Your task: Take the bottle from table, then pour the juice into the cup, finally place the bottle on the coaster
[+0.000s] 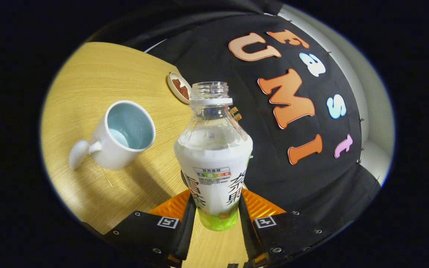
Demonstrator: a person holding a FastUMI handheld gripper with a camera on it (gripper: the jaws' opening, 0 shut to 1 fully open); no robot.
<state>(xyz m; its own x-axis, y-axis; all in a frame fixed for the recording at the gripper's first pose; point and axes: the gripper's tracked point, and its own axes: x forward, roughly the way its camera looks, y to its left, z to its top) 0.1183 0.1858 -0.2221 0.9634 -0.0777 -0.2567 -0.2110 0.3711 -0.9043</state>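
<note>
The see-through bottle (214, 156) with a white and green label has no cap and sits squeezed between the two fingers (179, 210), the white cup (119, 136), pale blue inside, stands beside it on the wooden counter (99, 74), and the small round coaster (179, 87) lies farther back.

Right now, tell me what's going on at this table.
The hand-held gripper is shut on an uncapped bottle, one finger pressing each side of its lower body. The whole scene looks tilted, so the gripper seems tipped. A white cup stands on the wooden table beside the bottle, holding a little liquid. Beyond the bottle's neck lies a small round coaster, with nothing on it.
</note>
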